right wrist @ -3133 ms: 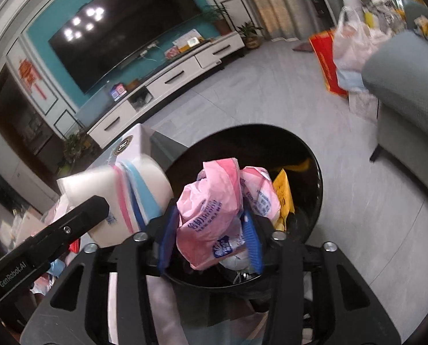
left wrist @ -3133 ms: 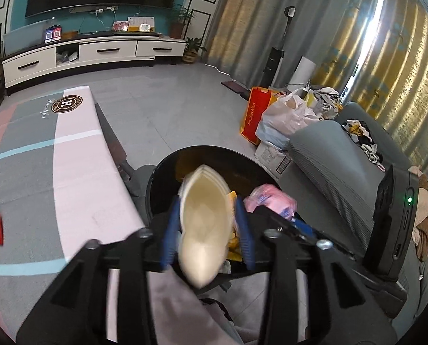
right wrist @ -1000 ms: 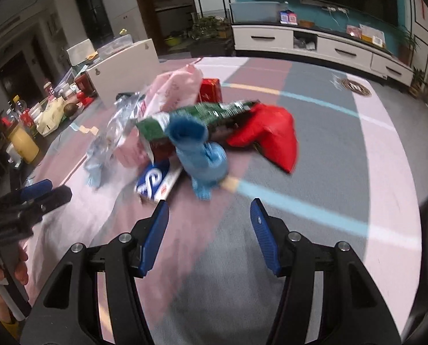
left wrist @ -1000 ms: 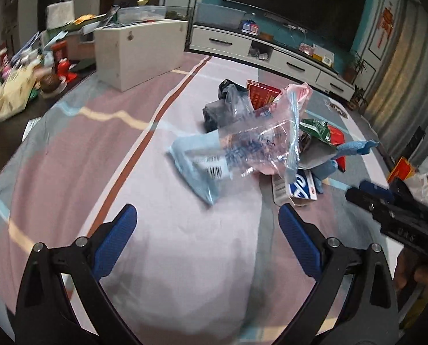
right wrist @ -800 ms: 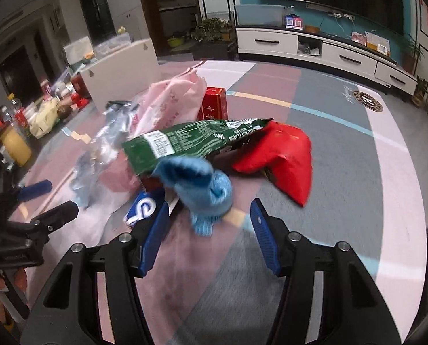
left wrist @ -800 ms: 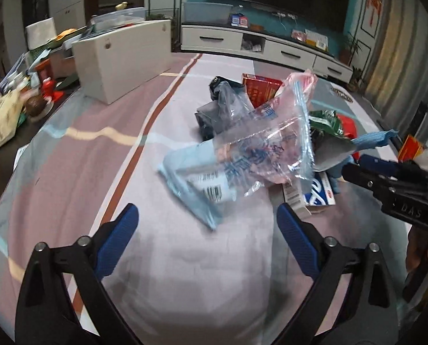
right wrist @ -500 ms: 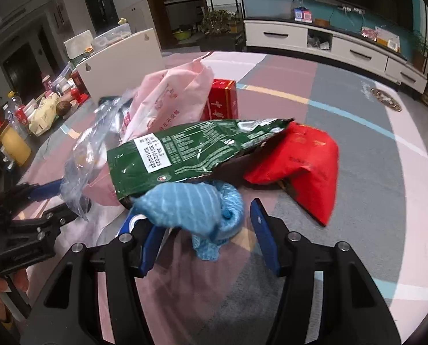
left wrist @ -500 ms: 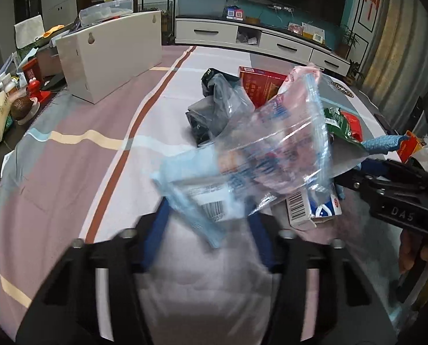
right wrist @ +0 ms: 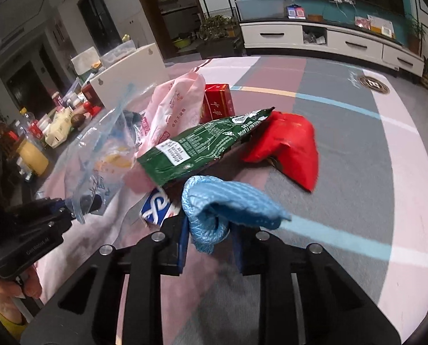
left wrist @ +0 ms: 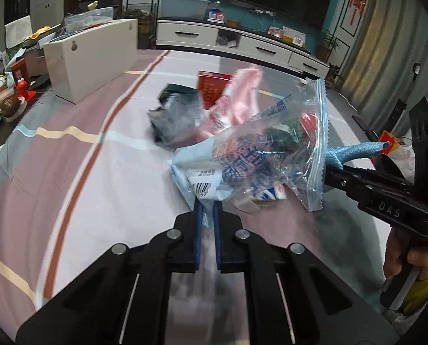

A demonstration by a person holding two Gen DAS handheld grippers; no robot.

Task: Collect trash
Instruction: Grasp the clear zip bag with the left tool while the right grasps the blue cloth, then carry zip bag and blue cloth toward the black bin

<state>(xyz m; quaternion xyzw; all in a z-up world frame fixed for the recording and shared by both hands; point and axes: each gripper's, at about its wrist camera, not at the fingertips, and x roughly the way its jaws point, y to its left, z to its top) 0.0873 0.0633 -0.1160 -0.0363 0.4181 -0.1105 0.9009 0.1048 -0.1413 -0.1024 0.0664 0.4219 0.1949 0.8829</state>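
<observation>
A heap of trash lies on the striped tablecloth. My left gripper is shut on the corner of a clear blue-printed plastic bag and holds it up; the bag also shows in the right wrist view. My right gripper is shut on a crumpled blue cloth, whose end pokes out in the left wrist view. In the heap lie a green snack bag, a red bag, a pink bag, a red box and a blue-and-white pack.
A white box stands at the far left of the table, with bottles and jars beyond it. A dark grey bag lies in the heap. A TV cabinet stands behind the table.
Both grippers came from the black bin to the table heap. The left gripper closed on the clear bag and lifted it. The right gripper closed on the blue cloth.
</observation>
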